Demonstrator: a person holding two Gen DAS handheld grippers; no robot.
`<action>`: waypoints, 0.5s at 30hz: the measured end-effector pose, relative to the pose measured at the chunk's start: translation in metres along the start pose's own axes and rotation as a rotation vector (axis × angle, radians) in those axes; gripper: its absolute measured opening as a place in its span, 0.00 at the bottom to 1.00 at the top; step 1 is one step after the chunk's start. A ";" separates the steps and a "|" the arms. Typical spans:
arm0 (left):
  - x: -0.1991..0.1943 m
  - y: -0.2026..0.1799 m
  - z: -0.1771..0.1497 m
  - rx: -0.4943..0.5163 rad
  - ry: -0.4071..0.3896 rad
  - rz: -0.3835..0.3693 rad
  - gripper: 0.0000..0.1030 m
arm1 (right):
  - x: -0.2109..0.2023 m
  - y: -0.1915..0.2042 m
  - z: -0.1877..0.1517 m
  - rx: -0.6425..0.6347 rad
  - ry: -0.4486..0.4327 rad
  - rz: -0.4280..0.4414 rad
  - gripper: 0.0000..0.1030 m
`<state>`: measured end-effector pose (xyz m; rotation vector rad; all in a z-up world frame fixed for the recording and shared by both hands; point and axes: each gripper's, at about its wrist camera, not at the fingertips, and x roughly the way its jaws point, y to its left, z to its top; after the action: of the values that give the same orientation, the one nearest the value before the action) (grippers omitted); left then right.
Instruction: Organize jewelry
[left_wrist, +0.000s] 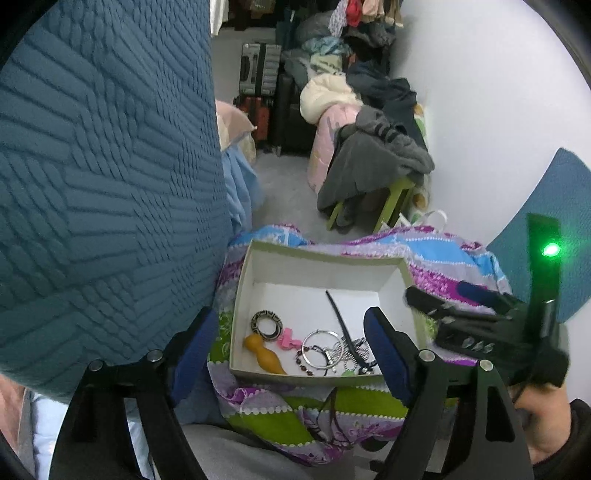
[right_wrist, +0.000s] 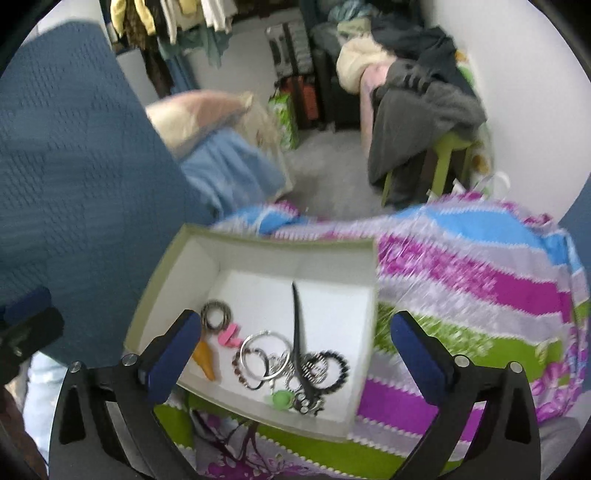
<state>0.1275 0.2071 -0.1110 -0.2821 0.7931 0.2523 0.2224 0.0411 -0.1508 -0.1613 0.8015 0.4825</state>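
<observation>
An open white box (left_wrist: 246, 280) (right_wrist: 184, 258) sits on a striped cloth. It holds jewelry: a patterned ring (left_wrist: 266, 324) (right_wrist: 216, 314), a pink clip (left_wrist: 289, 339) (right_wrist: 229, 335), an orange piece (left_wrist: 266, 354) (right_wrist: 205, 357), silver hoops (left_wrist: 320, 349) (right_wrist: 264, 354), a black hair stick (left_wrist: 341, 325) (right_wrist: 298, 328) and a black bead bracelet (right_wrist: 328, 367). My left gripper (left_wrist: 291, 354) is open and empty over the box's near edge. My right gripper (right_wrist: 295, 358) is open and empty above the box; it also shows at the right of the left wrist view (left_wrist: 480, 325).
The purple, blue and green striped cloth (left_wrist: 436, 258) (right_wrist: 480, 280) covers the surface. A blue quilted cover (left_wrist: 103, 184) (right_wrist: 74, 184) rises at the left. Beyond are a green stool under grey clothes (left_wrist: 373, 170) (right_wrist: 417, 122), suitcases (left_wrist: 258, 74) and a white wall.
</observation>
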 end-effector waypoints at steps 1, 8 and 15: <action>-0.005 -0.001 0.002 0.001 -0.010 0.005 0.79 | -0.010 -0.001 0.005 0.003 -0.023 -0.002 1.00; -0.031 -0.015 0.012 0.031 -0.051 0.019 0.90 | -0.080 -0.005 0.023 0.007 -0.162 0.001 1.00; -0.061 -0.032 0.014 0.060 -0.115 -0.005 0.99 | -0.127 -0.003 0.009 0.000 -0.256 -0.017 1.00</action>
<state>0.1063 0.1747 -0.0518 -0.2116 0.6848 0.2374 0.1537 -0.0040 -0.0529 -0.1038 0.5495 0.4756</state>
